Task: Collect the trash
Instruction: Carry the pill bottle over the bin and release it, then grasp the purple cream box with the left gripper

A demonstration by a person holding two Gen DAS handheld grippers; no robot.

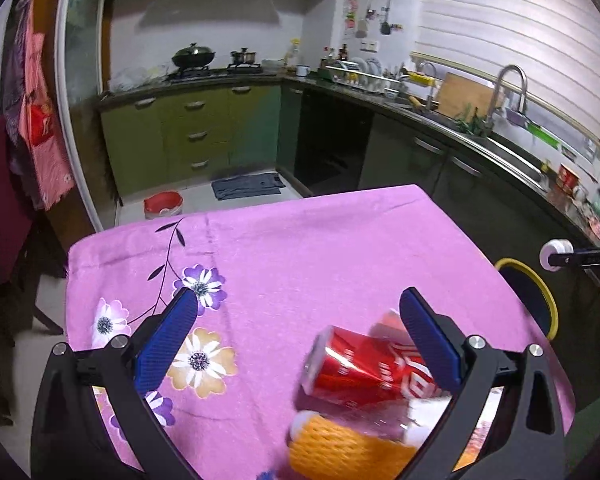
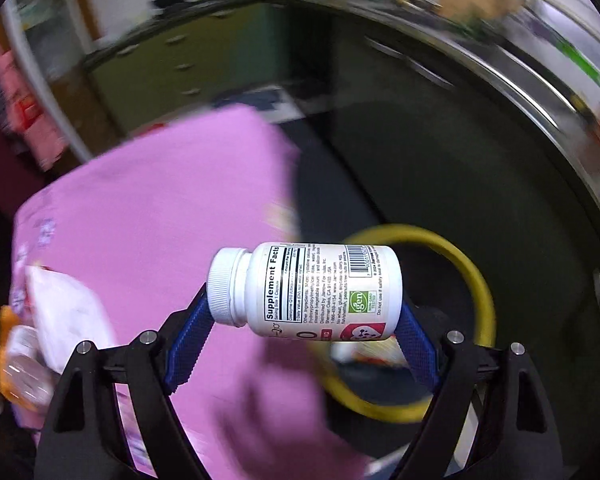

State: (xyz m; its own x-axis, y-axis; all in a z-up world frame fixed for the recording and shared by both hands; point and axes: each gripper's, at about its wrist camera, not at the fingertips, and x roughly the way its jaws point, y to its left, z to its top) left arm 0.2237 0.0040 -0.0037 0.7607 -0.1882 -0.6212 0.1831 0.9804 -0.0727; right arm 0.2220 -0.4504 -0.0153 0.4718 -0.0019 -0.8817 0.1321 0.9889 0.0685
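Kitchen, pink floral tablecloth (image 1: pixel 300 248): supplement bottle (image 2: pixel 306 290) clamped endwise in right gripper (image 2: pixel 304 316), long axis crosswise, near yellow-rimmed bin (image 2: pixel 476 280); left gripper (image 1: pixel 298 308) spread wide, crushed cola can (image 1: pixel 364 368) just ahead.

place: home kitchen | evidence: stove (image 1: pixel 216 68) with pots, sink faucet (image 1: pixel 510 88), green cabinets (image 1: pixel 192 136)

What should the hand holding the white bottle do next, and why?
Probably carry the white bottle a bit further over the yellow-rimmed bin, then open. The right gripper clamps it end to end, with the bin's opening just behind it.
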